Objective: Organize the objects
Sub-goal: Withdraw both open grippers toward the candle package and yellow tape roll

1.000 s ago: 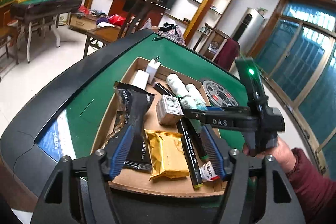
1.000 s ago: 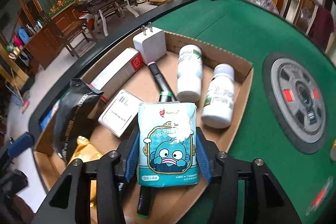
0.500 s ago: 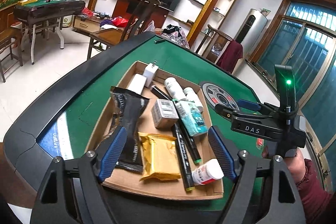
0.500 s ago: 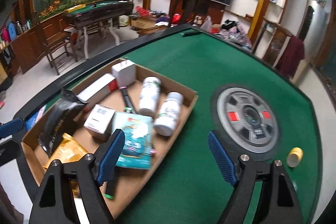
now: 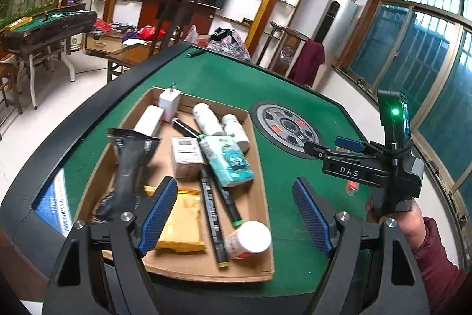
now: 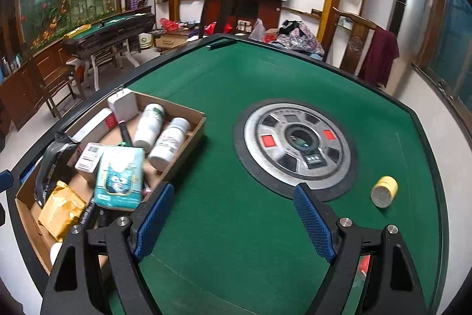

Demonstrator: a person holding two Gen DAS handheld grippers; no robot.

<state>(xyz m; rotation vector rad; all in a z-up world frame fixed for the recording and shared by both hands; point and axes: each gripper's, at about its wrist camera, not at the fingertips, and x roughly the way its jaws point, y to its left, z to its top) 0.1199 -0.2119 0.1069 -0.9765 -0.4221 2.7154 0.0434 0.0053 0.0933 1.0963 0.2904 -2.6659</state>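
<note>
From the left wrist, the left hand-held gripper point(image 5: 236, 214) has its jaws wide apart with nothing between them, hanging over the near end of a cardboard tray point(image 5: 262, 197) on the green surface point(image 5: 236, 78). In the tray lie a blue tissue pack point(image 5: 227, 160) across two markers point(image 5: 214, 214), a gold packet point(image 5: 183, 226), a black pouch point(image 5: 126, 167) and a small bottle point(image 5: 249, 239). The right hand-held gripper point(image 5: 324, 148) shows at right, held in a hand point(image 5: 404, 222). From the right wrist, the right hand-held gripper point(image 6: 233, 222) has just been opening and is empty, over bare surface point(image 6: 230, 73); the tissue pack point(image 6: 121, 177) lies in the tray point(image 6: 188, 146), and a yellow jar point(image 6: 383, 191) sits beside the round centre plate point(image 6: 295, 148)
</note>
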